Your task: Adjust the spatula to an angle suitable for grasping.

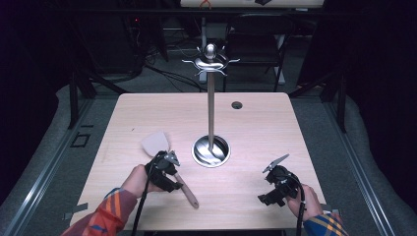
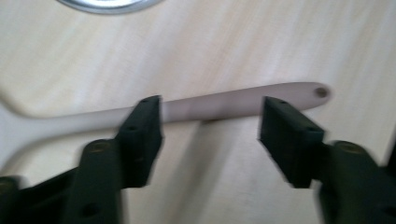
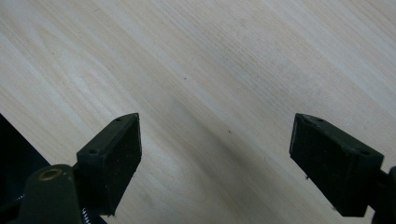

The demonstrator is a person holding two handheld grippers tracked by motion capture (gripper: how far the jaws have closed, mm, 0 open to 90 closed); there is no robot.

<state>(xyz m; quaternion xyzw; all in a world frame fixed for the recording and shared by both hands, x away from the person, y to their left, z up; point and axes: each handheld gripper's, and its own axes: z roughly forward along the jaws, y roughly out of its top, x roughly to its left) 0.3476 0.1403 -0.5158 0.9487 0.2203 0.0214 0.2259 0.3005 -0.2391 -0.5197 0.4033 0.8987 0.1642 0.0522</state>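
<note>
While high view showed hook stand (image 1: 211, 105), my left gripper (image 2: 210, 126) view showed spatula (image 2: 224, 103) handle between released jaws; right gripper (image 3: 215, 158) released over bare tabletop (image 3: 210, 70).

Spatula (image 1: 162, 155): wooden, flat on the table (image 1: 255, 123), on the near left part; pale broad blade at the far left end, handle running toward the near right.
Handle (image 2: 224, 105): slim and rounded, with a small hole at its tip.
Stand (image 1: 211, 103): metal pole, upright at the table's middle, round shiny base, curled hooks and a knob on top, just right of the spatula.
</note>
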